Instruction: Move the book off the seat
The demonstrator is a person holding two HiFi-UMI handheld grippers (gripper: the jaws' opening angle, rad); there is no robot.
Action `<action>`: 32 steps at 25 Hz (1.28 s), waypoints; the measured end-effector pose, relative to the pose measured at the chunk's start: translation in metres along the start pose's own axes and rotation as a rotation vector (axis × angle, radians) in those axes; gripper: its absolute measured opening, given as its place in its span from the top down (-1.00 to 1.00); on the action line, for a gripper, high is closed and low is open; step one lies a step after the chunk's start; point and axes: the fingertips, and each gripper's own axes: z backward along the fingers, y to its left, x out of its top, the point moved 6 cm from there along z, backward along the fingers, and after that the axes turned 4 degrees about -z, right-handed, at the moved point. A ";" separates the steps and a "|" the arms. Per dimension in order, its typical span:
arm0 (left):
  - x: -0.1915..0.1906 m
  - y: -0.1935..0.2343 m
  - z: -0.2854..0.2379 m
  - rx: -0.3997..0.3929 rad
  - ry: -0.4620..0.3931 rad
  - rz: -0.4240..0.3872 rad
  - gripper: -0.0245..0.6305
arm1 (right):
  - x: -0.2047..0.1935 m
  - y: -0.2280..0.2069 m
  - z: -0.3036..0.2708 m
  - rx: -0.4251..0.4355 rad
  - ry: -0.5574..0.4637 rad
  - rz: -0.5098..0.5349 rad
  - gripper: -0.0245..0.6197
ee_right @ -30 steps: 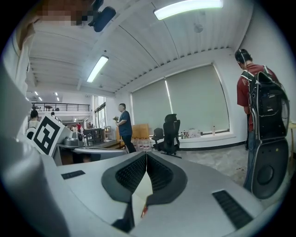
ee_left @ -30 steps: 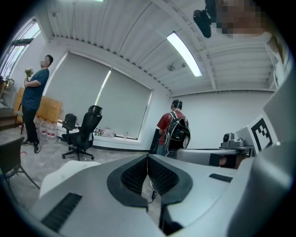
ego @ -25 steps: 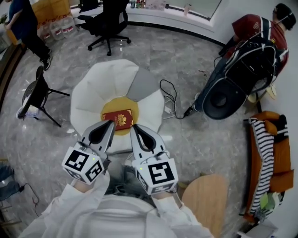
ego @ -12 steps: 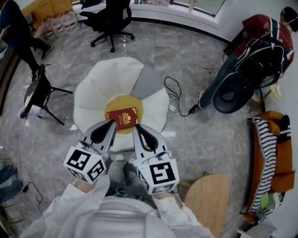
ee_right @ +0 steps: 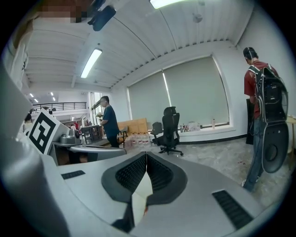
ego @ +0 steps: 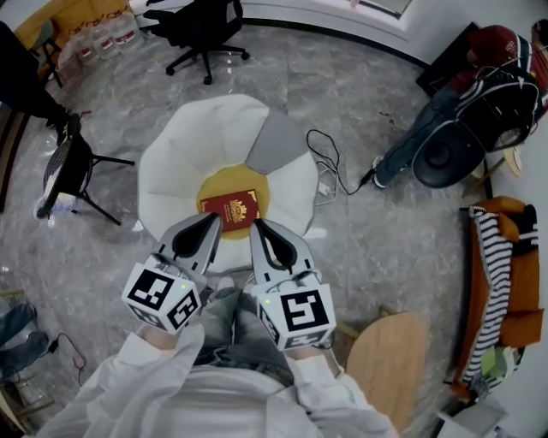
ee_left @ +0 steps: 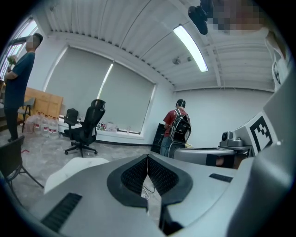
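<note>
Two grippers sit side by side, both clenched on nothing: the left gripper [ego: 214, 220] has its jaws pressed together with nothing between them [ee_left: 147, 159], and the right gripper [ego: 255, 225] is closed the same way [ee_right: 146, 157]. Both tips reach the near edge of the flower-shaped seat [ego: 197, 137].

One dark red book [ego: 229, 208] lies flat and slightly askew on the seat's round yellow centre [ego: 218, 182]. Its near edge is just beyond the two tips, and yellow shows past its far edge.

One grey petal [ego: 278, 141] stands among the white ones. Bare marble floor [ego: 360, 248] rings the seat. One black cable [ego: 330, 171] trails close on its right, one black folding chair [ego: 73, 167] stands near its left, and one black office chair [ego: 201, 17] stands well beyond.
</note>
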 end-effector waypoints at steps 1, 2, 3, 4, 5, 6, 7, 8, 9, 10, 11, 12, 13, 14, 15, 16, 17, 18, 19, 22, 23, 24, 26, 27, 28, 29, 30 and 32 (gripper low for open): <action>-0.003 0.004 -0.001 0.000 0.008 0.009 0.91 | -0.003 0.000 -0.004 0.003 0.003 -0.005 0.89; -0.006 0.008 -0.002 0.001 0.016 0.017 0.91 | -0.005 0.000 -0.007 0.004 0.007 -0.013 0.89; -0.009 0.012 -0.003 0.002 0.024 0.023 0.91 | -0.008 0.000 -0.010 0.005 0.013 -0.021 0.89; -0.012 0.016 -0.004 0.004 0.030 0.027 0.91 | -0.010 0.000 -0.014 0.005 0.019 -0.027 0.89; -0.014 0.020 -0.006 0.004 0.035 0.031 0.91 | -0.013 -0.001 -0.018 0.007 0.023 -0.031 0.89; -0.016 0.024 -0.008 0.005 0.040 0.035 0.91 | -0.015 -0.002 -0.022 0.008 0.025 -0.033 0.89; -0.018 0.027 -0.010 0.006 0.045 0.039 0.91 | -0.017 -0.003 -0.027 0.009 0.027 -0.033 0.89; -0.021 0.031 -0.012 0.008 0.051 0.043 0.91 | -0.019 -0.005 -0.032 0.007 0.030 -0.033 0.89; -0.024 0.035 -0.015 0.009 0.057 0.047 0.91 | -0.023 -0.008 -0.036 0.005 0.035 -0.036 0.89; -0.028 0.038 -0.017 0.010 0.064 0.051 0.91 | -0.028 -0.010 -0.040 0.003 0.043 -0.041 0.89; -0.033 0.042 -0.020 0.012 0.072 0.055 0.91 | -0.033 -0.013 -0.045 0.001 0.051 -0.047 0.89; -0.038 0.046 -0.022 0.014 0.079 0.060 0.91 | -0.038 -0.015 -0.049 -0.002 0.058 -0.052 0.89; -0.043 0.050 -0.026 0.015 0.086 0.065 0.91 | -0.044 -0.019 -0.054 -0.004 0.068 -0.057 0.89; -0.048 0.054 -0.029 0.017 0.092 0.070 0.91 | -0.049 -0.022 -0.059 -0.006 0.077 -0.062 0.89; -0.053 0.058 -0.033 0.019 0.098 0.071 0.91 | -0.054 -0.025 -0.064 -0.007 0.085 -0.069 0.89; -0.057 0.062 -0.038 0.020 0.105 0.068 0.91 | -0.058 -0.028 -0.070 -0.006 0.090 -0.079 0.89; -0.061 0.066 -0.042 0.020 0.112 0.062 0.91 | -0.061 -0.030 -0.075 -0.003 0.092 -0.090 0.89; -0.067 0.070 -0.046 0.020 0.119 0.058 0.91 | -0.065 -0.032 -0.080 0.000 0.095 -0.100 0.89; -0.073 0.074 -0.050 0.022 0.124 0.059 0.91 | -0.070 -0.034 -0.086 0.002 0.099 -0.106 0.89; -0.095 0.088 -0.060 0.040 0.140 0.086 0.91 | -0.093 -0.040 -0.102 0.006 0.126 -0.114 0.89; -0.103 0.093 -0.063 0.048 0.146 0.096 0.91 | -0.102 -0.043 -0.108 0.007 0.137 -0.117 0.89; -0.112 0.097 -0.066 0.054 0.150 0.105 0.91 | -0.111 -0.046 -0.114 0.008 0.147 -0.118 0.89; -0.130 0.105 -0.074 0.060 0.154 0.120 0.91 | -0.129 -0.054 -0.127 0.011 0.164 -0.116 0.89; -0.140 0.109 -0.078 0.061 0.155 0.128 0.91 | -0.139 -0.058 -0.133 0.011 0.172 -0.117 0.89; -0.149 0.114 -0.081 0.064 0.156 0.135 0.91 | -0.149 -0.060 -0.140 0.011 0.178 -0.119 0.89; -0.160 0.119 -0.084 0.069 0.156 0.141 0.91 | -0.159 -0.063 -0.146 0.012 0.182 -0.121 0.89; -0.170 0.124 -0.087 0.075 0.157 0.145 0.91 | -0.169 -0.065 -0.153 0.012 0.185 -0.123 0.89; -0.191 0.132 -0.094 0.089 0.160 0.147 0.91 | -0.189 -0.070 -0.164 0.008 0.189 -0.126 0.89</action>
